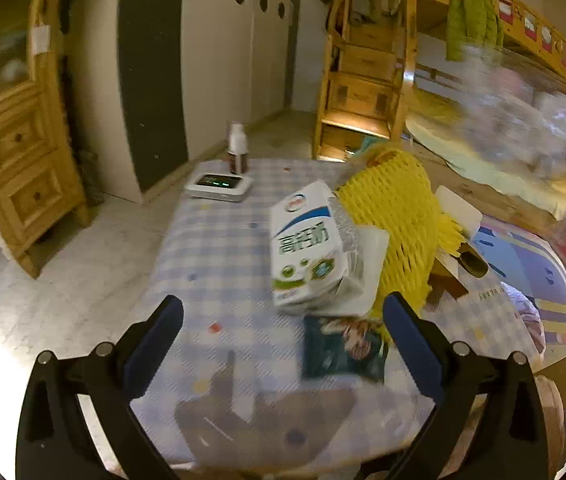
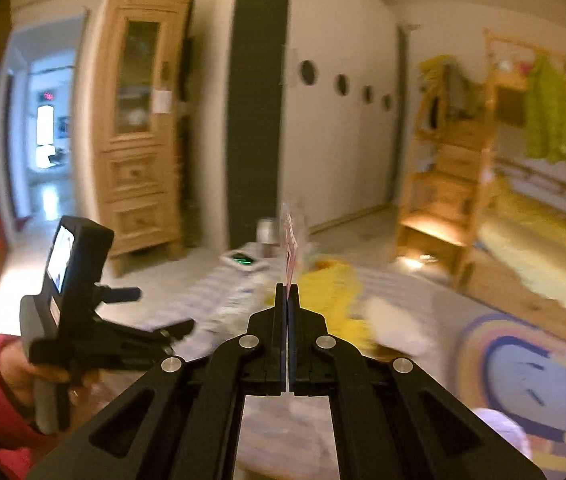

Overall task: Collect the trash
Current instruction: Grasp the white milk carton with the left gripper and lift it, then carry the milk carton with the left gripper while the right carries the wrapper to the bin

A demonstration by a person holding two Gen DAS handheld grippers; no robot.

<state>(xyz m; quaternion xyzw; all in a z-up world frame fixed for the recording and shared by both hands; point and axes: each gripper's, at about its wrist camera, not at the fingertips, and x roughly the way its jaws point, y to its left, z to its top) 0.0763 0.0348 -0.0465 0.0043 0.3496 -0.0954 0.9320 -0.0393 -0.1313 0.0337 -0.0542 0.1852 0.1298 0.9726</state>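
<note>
On the checked desk (image 1: 219,240), just ahead of the left gripper (image 1: 283,316), lies a heap of rubbish: a white milk carton (image 1: 307,248) resting on crumpled white paper (image 1: 367,276), a yellow foam net sleeve (image 1: 399,216) behind and to the right of it, and a dark snack wrapper (image 1: 343,346) nearest the jaws. The wrapper lies flat, slightly right of the midline between the spread blue pads (image 1: 155,344), close to the right-hand pad. The carton's long axis runs roughly away from the camera, leaning a little left at its far end. The left jaws are wide apart and hold nothing.

The right gripper (image 2: 288,300) has its jaws pressed together on a thin, blurred plastic bag (image 2: 293,232) that stands up from the tips; in the left view the same clear bag hangs as a smear at the upper right. It is held higher and farther back, well apart from the heap.

The left gripper is clearly the nearer one, tilted down over the desk, so the wrapper looks like its likeliest target; a small shift to the right should centre it. A scale (image 1: 219,186) with a bottle (image 1: 237,152) sits at the far corner.
</note>
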